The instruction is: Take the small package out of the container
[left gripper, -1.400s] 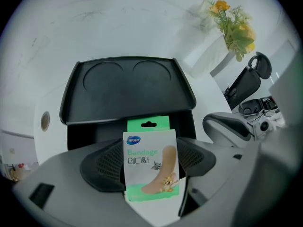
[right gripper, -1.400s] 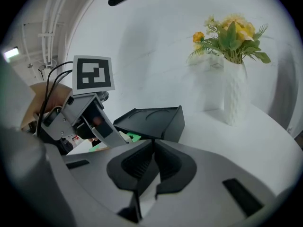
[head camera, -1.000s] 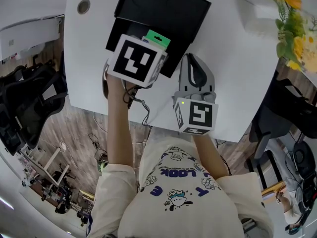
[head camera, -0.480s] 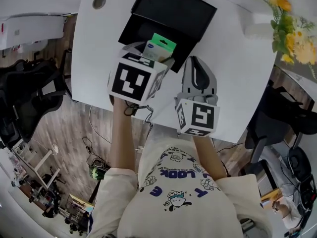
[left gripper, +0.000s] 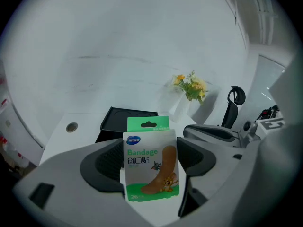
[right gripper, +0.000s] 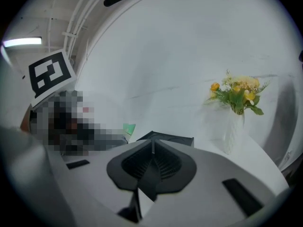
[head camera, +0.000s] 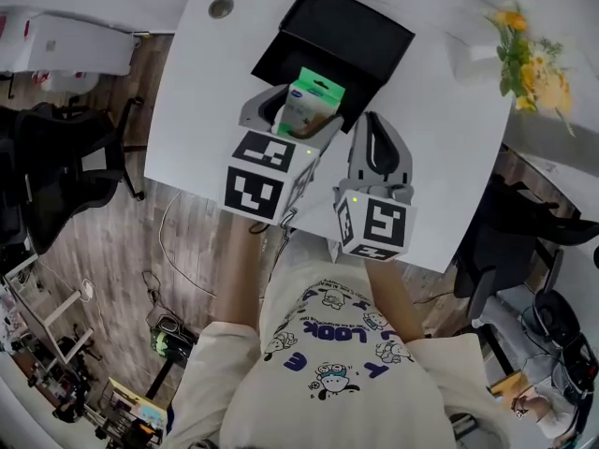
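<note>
My left gripper (left gripper: 149, 162) (head camera: 298, 118) is shut on a small green and white bandage package (left gripper: 149, 162) (head camera: 313, 101), held upright above the near edge of the black container (head camera: 335, 50) (left gripper: 124, 122). The package is lifted out of the container, which lies open on the white table (head camera: 421, 157). My right gripper (head camera: 379, 148) (right gripper: 151, 167) hovers to the right of the left one with its jaws shut and nothing between them. In the right gripper view the container (right gripper: 165, 139) lies just beyond the jaws.
A white vase of yellow flowers (head camera: 524, 59) (right gripper: 239, 105) (left gripper: 191, 90) stands at the table's far right. A round cable hole (head camera: 222, 7) is at the far left corner. Black office chairs (head camera: 56, 176) stand on the wooden floor beside the table.
The left gripper has risen and drawn back toward me with the bandage package, lifting it clear of the black container. The right gripper stays shut and nearly still.
</note>
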Demonstrator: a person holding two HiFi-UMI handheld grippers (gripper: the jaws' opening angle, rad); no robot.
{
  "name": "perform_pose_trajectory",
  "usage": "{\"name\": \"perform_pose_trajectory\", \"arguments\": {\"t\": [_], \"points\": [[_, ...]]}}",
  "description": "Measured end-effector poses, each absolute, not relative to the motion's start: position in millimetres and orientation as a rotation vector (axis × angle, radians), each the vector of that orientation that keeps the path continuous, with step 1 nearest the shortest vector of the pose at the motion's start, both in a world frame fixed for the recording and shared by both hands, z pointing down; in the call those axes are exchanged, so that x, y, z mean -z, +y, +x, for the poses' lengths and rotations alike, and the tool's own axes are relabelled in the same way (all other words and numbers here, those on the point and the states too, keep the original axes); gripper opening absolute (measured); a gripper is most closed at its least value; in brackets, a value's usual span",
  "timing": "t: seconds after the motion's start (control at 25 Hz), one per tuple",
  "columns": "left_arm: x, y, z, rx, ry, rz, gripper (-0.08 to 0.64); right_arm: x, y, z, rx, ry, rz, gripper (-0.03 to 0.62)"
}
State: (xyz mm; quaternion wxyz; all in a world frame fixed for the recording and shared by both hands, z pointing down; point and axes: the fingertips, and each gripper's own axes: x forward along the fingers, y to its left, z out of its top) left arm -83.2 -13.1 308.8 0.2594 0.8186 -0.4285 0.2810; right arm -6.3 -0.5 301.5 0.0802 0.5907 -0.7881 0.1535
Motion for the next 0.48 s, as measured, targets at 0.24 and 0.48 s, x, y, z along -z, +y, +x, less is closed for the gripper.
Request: {"name": "perform_pose_trajectory", "arguments": {"t": [0.24, 0.48], "points": [[-287.4, 9.6, -92.9, -0.654, -1.267, 2.272, 0.341, -282.8, 19.8, -12.2, -0.392, -2.373, 1.779, 0.037], [-256.4, 26.8, -102.1, -0.467, -1.438, 2.330, 0.341, -263.3, 36.5, -12.2, -0.332, -2.394, 1.810, 0.037]]}}
